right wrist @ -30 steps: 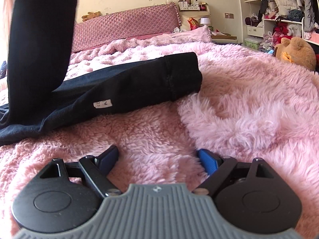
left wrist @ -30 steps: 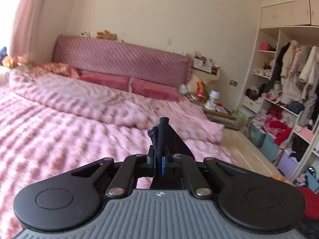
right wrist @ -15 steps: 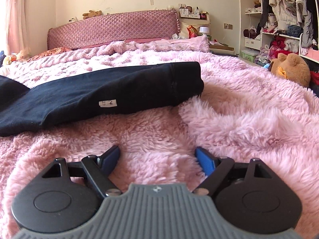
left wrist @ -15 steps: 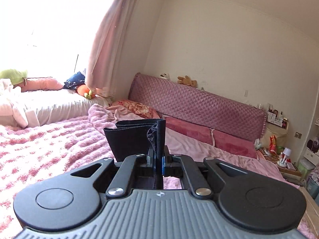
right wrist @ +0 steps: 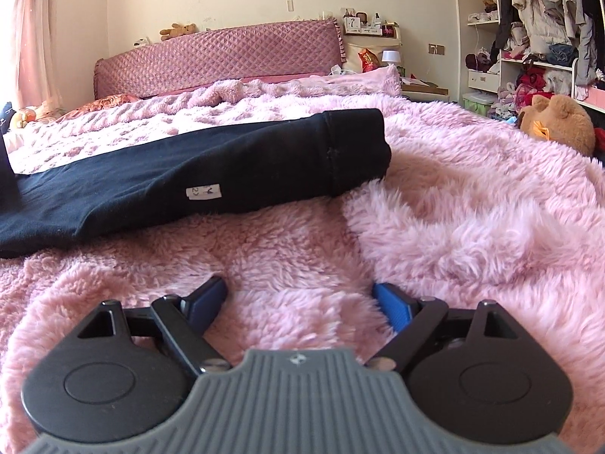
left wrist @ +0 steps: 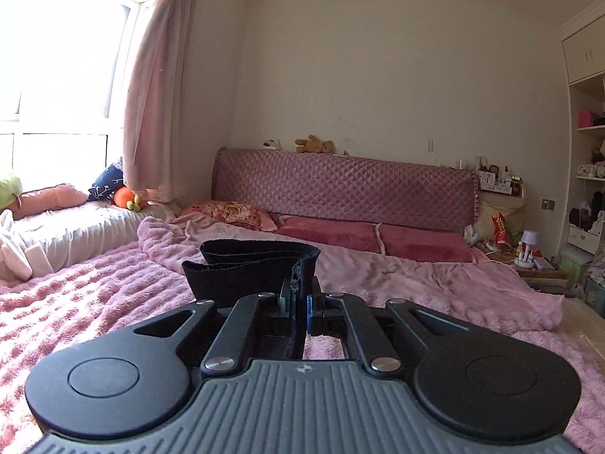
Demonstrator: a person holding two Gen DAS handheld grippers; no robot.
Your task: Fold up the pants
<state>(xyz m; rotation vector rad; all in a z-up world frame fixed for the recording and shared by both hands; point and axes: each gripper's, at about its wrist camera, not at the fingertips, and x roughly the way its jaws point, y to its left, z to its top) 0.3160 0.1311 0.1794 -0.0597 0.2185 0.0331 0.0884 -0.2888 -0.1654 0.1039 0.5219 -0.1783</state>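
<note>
Carrying the pants (left wrist: 261, 268) hem over, left claw (left wrist: 298, 312) clamped on it; right claw (right wrist: 298, 299) resting spread apart on the bed (right wrist: 472, 208). Next, probably lowering the hem onto the waistband.

The black pants (right wrist: 211, 174) run off the picture's left edge; their white label's (right wrist: 203, 192) print is unreadable.

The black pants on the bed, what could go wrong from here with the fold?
1. The left gripper is shut on only a thin edge of the pants; the cloth could slip out mid-fold.
2. The right gripper is open on the blanket, apart from the pants, so nothing pins the flat part; pulling may drag it.
3. The fluffy blanket could get pinched along with the cloth.
</note>
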